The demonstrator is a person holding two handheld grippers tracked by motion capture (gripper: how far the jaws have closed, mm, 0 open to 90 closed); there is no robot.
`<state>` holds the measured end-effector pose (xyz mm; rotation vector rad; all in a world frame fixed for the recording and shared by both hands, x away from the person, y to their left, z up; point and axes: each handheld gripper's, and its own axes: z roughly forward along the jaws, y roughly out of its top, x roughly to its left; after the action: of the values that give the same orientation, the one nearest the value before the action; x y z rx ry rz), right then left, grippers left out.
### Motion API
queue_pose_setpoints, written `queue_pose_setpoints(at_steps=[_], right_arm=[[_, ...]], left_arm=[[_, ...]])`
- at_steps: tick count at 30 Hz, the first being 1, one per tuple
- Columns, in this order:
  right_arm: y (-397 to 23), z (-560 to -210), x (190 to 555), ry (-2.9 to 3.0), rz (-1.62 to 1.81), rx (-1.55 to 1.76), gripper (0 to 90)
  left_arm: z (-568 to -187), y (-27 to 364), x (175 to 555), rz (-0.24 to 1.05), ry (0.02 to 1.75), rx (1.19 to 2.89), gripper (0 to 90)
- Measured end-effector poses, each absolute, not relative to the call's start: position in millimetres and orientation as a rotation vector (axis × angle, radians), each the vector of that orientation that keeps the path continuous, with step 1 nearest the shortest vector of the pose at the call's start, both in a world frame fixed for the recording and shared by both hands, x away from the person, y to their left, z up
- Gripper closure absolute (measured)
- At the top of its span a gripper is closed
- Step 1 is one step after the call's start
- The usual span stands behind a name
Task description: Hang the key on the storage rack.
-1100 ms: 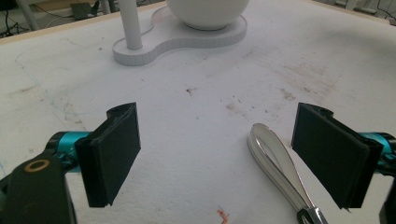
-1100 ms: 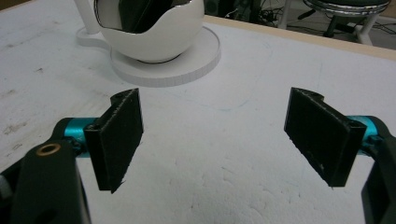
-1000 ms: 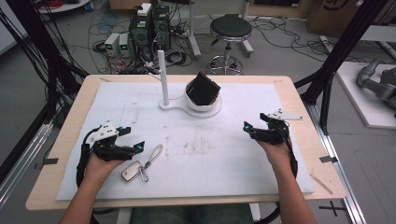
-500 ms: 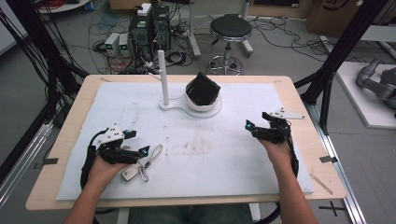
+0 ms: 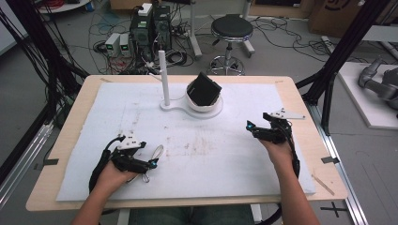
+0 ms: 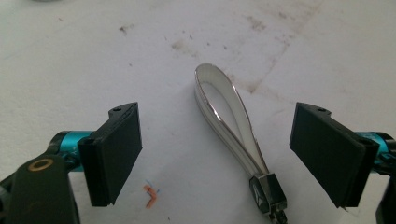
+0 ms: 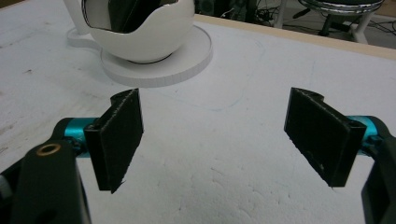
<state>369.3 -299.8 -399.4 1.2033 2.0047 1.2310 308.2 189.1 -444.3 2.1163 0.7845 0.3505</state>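
The strap [image 6: 229, 116] lay flat on the surface [image 6: 93, 56] between the left gripper [image 6: 229, 154]'s wide-apart fingers [image 6: 116, 144], touching neither.

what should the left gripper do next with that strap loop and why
Probably ease the left gripper down and shut it on the strap loop. Its jaws stand wide open on either side of the loop, which lies flat on the white mat, untouched. The right gripper rests open, far off.
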Motion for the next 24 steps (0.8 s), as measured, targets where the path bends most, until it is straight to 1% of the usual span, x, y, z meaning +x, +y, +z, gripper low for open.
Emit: queue_pose_setpoints(at_steps=[5,9,10,12,13,15,19,24], right_arm=[[-300,-400,370,2.004,1.234,1.206,20.0],[-301,-400,370,2.003,1.235,1.213,20.0],[-302,-400,370,2.001,1.236,1.219,20.0],[-302,-400,371,1.997,1.235,1.219,20.0],[-302,-401,371,1.998,1.235,1.221,20.0],[-303,-401,371,1.999,1.231,1.225,20.0],[-302,-401,371,2.002,1.229,1.226,20.0],[-302,-401,371,2.003,1.226,1.226,20.0]], left_arm=[[-446,190,305,0.34,0.789,2.164,22.2],[-447,190,300,0.327,0.778,2.209,31.4],[-447,190,300,0.327,0.778,2.209,35.5],[-444,192,297,0.317,0.767,2.206,55.4],[-445,193,296,0.311,0.762,2.209,59.7],[-444,193,296,0.306,0.764,2.209,65.1],[-443,192,295,0.305,0.755,2.229,80.5],[-441,190,295,0.319,0.739,2.253,81.4]])
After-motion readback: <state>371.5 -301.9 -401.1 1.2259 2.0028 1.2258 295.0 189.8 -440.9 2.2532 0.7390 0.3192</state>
